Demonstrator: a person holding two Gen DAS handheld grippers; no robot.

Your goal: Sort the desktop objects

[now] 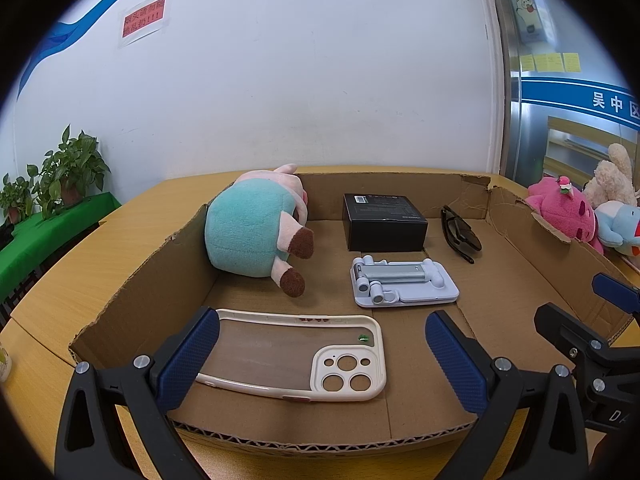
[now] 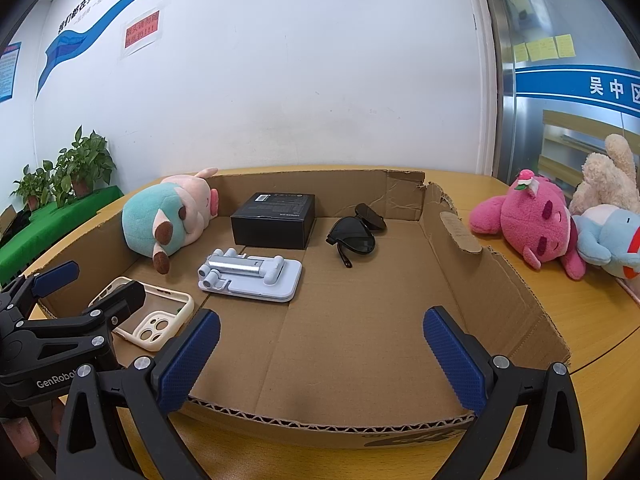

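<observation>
A shallow cardboard tray lies on the wooden table. In it lie a teal-and-pink plush pig, a black box, folded sunglasses, a grey phone stand and a cream phone case. My left gripper is open over the tray's near edge, just above the phone case, holding nothing. My right gripper is open over the bare right half of the tray, empty.
Outside the tray at the right lie a pink plush, a light-blue plush and a beige plush. Potted plants stand on a green shelf at the left. A white wall is behind the table.
</observation>
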